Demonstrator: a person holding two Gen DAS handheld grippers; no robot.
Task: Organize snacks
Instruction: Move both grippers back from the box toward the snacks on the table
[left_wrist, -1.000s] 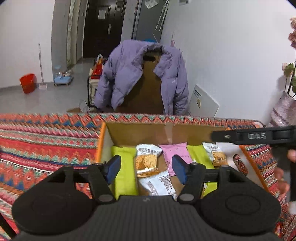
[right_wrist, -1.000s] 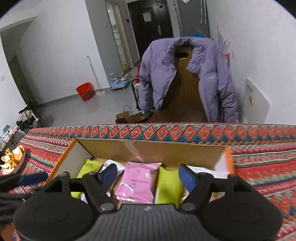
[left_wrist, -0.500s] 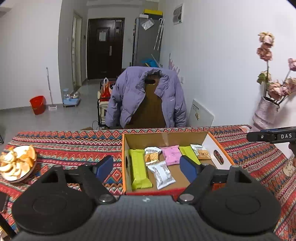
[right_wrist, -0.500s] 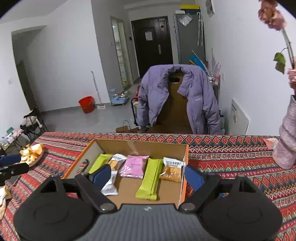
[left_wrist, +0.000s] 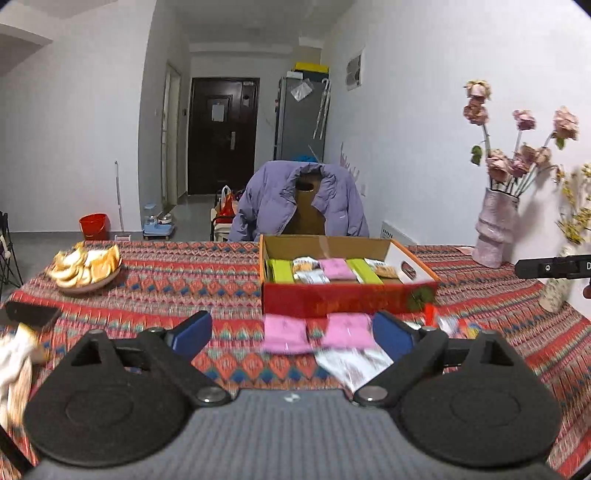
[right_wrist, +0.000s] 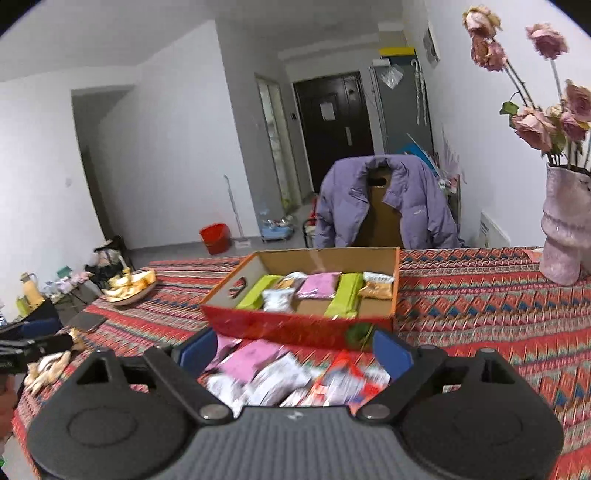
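Both grippers, left (left_wrist: 291, 336) and right (right_wrist: 294, 350), had just been opening, empty; blurred, seemingly pink packets (left_wrist: 286, 332) lay just beyond, near side of the box (left_wrist: 347, 297).

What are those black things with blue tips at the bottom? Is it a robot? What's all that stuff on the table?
It's no robot. A person holds a grabbing tool in each hand, and each tool has a camera looking out along its two blue-tipped fingers. One picture is from the left claw, the other from the right claw. Both claws have just been opening, and they hold nothing. On the patterned table sits a box with snacks already in it. In front of it lie loose snacks: pink packets and white ones. There is also a plate of food and a vase of flowers.
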